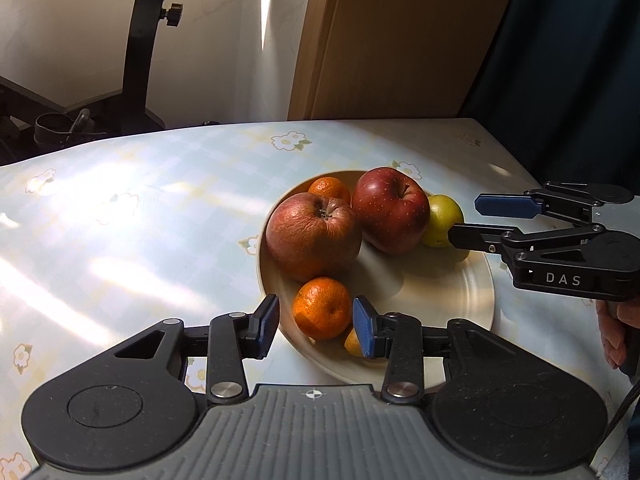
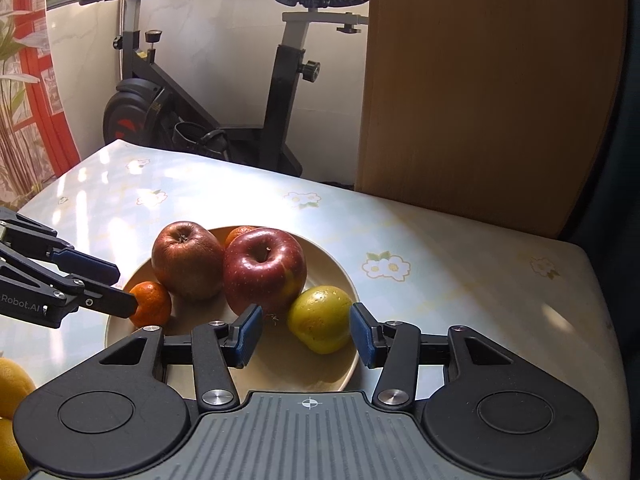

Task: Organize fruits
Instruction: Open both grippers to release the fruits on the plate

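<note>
A beige plate [image 1: 448,296] [image 2: 280,368] holds a wrinkled apple [image 1: 312,236] [image 2: 186,260], a shiny red apple [image 1: 390,210] [image 2: 264,268], a far tangerine [image 1: 330,190] [image 2: 240,234], a near tangerine [image 1: 322,308] [image 2: 150,304] and a yellow-green fruit [image 1: 444,220] [image 2: 320,318]. My left gripper [image 1: 316,330] [image 2: 125,289] straddles the near tangerine, with a gap at its left pad, so it is open. My right gripper [image 2: 306,334] [image 1: 466,220] is open around the yellow-green fruit; only its right pad is near the skin. A small yellow fruit [image 1: 354,344] peeks from behind my left gripper's right finger.
The plate sits on a table with a pale flowered cloth [image 1: 140,220] [image 2: 460,264]. Yellow fruits [image 2: 12,388] lie off the plate at the left. An exercise bike [image 2: 248,112] and a wooden panel [image 2: 480,100] stand behind the table. A hand [image 1: 612,332] holds the right gripper.
</note>
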`<action>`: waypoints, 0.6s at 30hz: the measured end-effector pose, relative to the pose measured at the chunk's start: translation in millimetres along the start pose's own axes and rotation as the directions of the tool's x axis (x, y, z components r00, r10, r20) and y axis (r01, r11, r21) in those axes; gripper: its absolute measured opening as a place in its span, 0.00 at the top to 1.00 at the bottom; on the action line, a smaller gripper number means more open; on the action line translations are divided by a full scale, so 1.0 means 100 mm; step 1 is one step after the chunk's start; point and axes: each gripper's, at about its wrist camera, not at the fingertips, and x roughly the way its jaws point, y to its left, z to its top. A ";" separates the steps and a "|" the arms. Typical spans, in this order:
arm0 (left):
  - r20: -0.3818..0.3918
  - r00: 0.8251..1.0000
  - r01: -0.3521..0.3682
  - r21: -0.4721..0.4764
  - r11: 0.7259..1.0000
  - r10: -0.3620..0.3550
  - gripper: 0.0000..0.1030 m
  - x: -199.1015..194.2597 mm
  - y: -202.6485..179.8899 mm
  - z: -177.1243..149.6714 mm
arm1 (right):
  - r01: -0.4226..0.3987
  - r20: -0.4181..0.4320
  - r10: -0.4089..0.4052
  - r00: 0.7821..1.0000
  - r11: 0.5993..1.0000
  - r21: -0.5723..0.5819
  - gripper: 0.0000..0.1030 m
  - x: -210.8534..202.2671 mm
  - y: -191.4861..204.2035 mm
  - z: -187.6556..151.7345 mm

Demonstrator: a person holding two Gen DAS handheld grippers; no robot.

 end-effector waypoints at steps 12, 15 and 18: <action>0.033 0.999 -0.031 0.009 0.999 0.031 0.57 -0.47 0.12 -0.20 | -0.019 0.033 0.016 0.999 0.996 0.090 0.56 -0.38 0.22 -0.22; 0.046 0.998 -0.040 0.025 0.999 0.039 0.57 -0.58 0.13 -0.25 | -0.029 0.039 0.025 0.999 0.994 0.109 0.56 -0.46 0.30 -0.29; 0.063 0.997 -0.046 0.028 0.999 0.044 0.57 -0.71 0.16 -0.31 | -0.041 0.044 0.035 0.998 0.991 0.128 0.56 -0.53 0.37 -0.35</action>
